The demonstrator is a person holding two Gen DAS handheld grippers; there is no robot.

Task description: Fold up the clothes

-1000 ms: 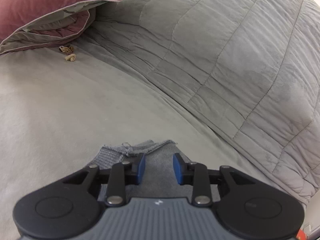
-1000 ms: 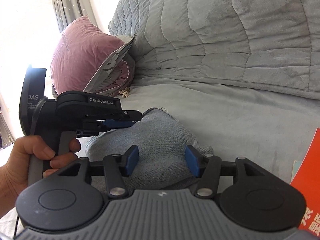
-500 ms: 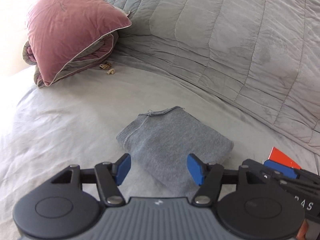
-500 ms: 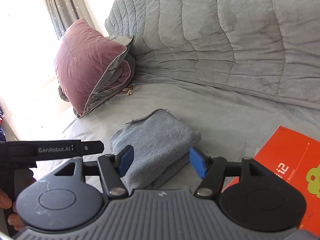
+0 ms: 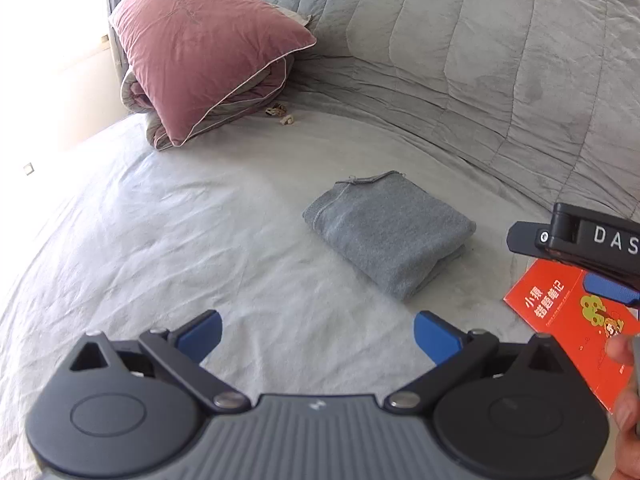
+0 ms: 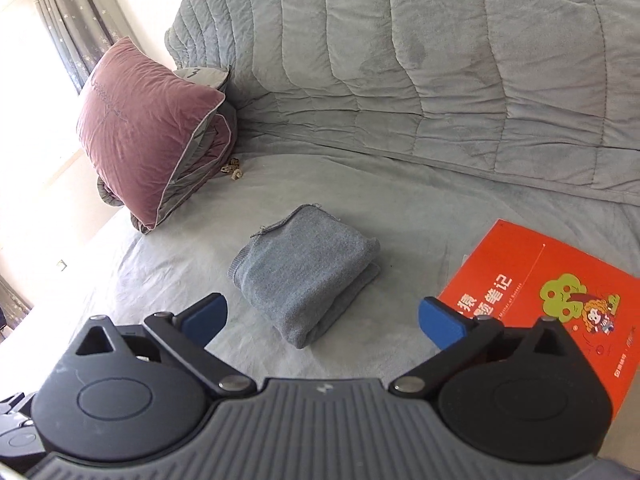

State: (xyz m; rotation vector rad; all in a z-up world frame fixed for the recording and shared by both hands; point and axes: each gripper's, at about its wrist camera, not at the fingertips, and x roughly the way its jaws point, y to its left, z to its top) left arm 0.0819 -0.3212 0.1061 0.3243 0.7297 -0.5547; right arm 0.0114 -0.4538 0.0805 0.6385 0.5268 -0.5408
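A grey knitted garment (image 5: 388, 232) (image 6: 306, 280) lies folded into a thick rectangle on the pale grey bed sheet (image 5: 180, 240). My left gripper (image 5: 316, 334) hovers above and in front of it, its jaws opening wide with nothing between them. My right gripper (image 6: 322, 320) also hangs above the near end of the garment, jaws opening wide and empty. The body of the right gripper (image 5: 580, 240) shows at the right edge of the left wrist view, with part of a hand (image 5: 624, 400) below it.
A red booklet (image 6: 560, 304) (image 5: 576, 328) lies on the sheet right of the garment. A mauve pillow (image 5: 200, 48) (image 6: 144, 128) leans on a folded quilt at the back left. A grey quilted cover (image 6: 440, 60) rises behind. Small tan bits (image 5: 282, 114) lie beside the pillow.
Both grippers pulled back and rose away from the folded garment, and their jaws spread much wider. The garment stays folded on the sheet, free of both.
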